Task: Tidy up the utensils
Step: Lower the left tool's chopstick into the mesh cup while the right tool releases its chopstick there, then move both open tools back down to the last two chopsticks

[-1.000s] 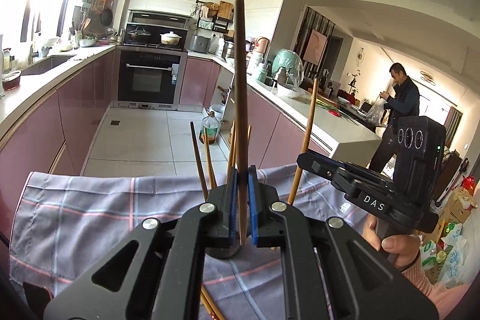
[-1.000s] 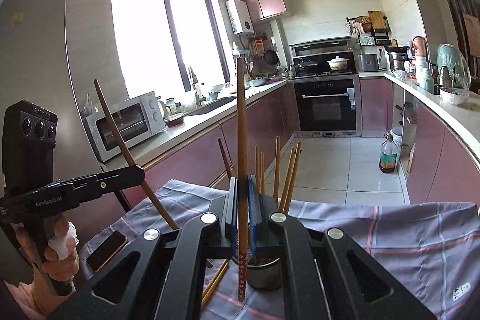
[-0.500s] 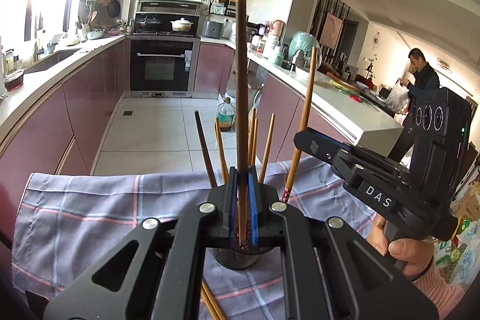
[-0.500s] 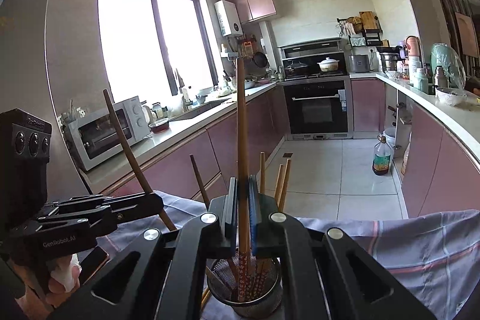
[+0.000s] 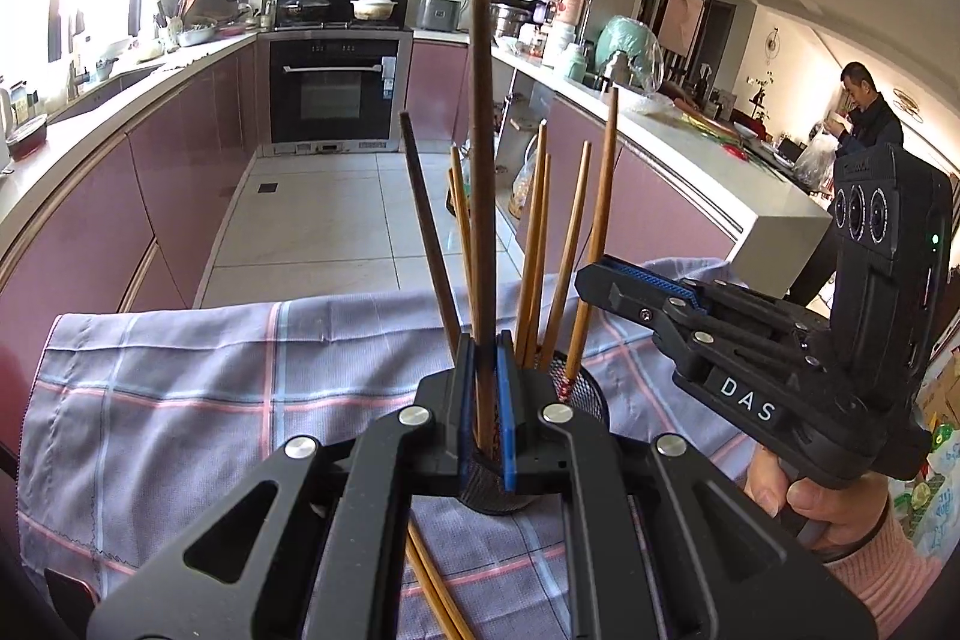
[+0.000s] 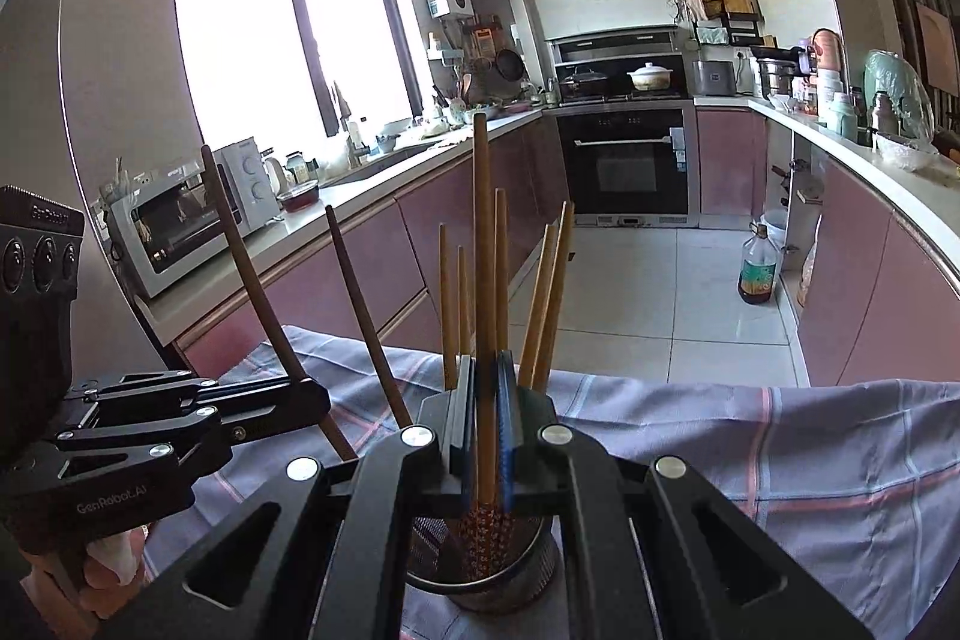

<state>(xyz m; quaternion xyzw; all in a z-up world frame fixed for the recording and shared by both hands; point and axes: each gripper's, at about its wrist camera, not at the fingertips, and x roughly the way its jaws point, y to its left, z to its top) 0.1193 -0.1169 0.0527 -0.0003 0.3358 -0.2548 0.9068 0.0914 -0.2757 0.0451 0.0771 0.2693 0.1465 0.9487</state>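
In the left wrist view my left gripper [image 5: 483,346] is shut on a dark brown chopstick [image 5: 480,160], held upright with its lower end down in the black mesh holder [image 5: 585,397]. Several chopsticks stand in that holder. To the right, my right gripper [image 5: 591,280] grips a light wooden chopstick [image 5: 603,172]. In the right wrist view the right gripper [image 6: 485,364] is shut on the light chopstick [image 6: 482,232], whose red patterned tip is inside the holder [image 6: 528,574]. The left gripper [image 6: 315,397] is at the left, clamped on the dark chopstick [image 6: 252,274].
A plaid grey cloth [image 5: 180,388] covers the table under the holder. Two loose chopsticks [image 5: 435,589] lie on it near me. Beyond the table edge are a tiled floor, pink cabinets, an oven [image 5: 333,94] and a microwave [image 6: 180,214]. A person [image 5: 864,112] stands far right.
Both grippers have sunk toward the table with their chopsticks. The mesh holder has come up into view, and both chopsticks' lower ends now reach into it.
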